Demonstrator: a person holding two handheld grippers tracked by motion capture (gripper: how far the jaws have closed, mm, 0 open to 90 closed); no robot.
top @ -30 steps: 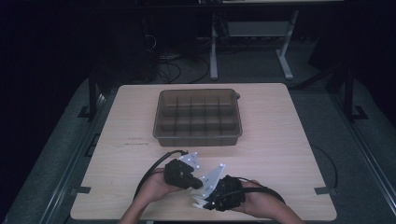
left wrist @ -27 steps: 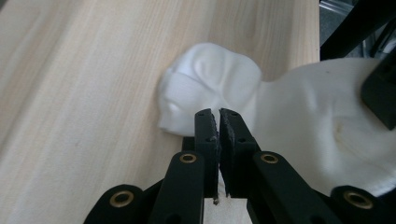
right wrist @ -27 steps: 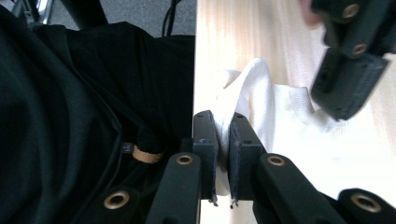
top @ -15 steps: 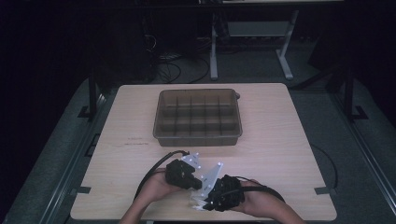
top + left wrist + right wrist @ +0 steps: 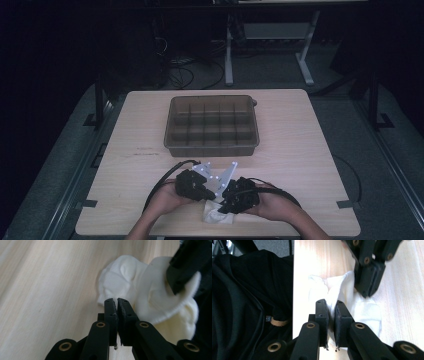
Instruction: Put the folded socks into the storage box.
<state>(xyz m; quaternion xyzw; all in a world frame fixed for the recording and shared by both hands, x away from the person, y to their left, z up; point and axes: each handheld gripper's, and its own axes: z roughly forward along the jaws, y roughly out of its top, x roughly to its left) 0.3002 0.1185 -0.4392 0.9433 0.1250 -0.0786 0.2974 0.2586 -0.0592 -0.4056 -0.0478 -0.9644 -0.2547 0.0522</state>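
High view showed the whole bench [image 5: 300,150] with a brown divided tray [image 5: 212,124] near its middle, well apart from both hands at the near edge. Its compartments looked empty as far as that view could tell. Just in front of the tray's near side, the left claw [image 5: 206,192] and the right claw [image 5: 227,202] met over a white cloth [image 5: 212,215] lying at the bench's near edge.

Left gripper view gave what the high one could not: the left claw [image 5: 117,302] had its jaws nearly together, pinched on the edge of the cloth [image 5: 130,282], which was bunched into soft folds on the wood. The other claw's black tip [image 5: 182,272] pressed into the cloth at the upper right.

Right gripper view showed the right claw [image 5: 329,305] closed on a raised fold of the cloth [image 5: 337,290], with the person's dark clothing [image 5: 244,302] beyond the bench edge.
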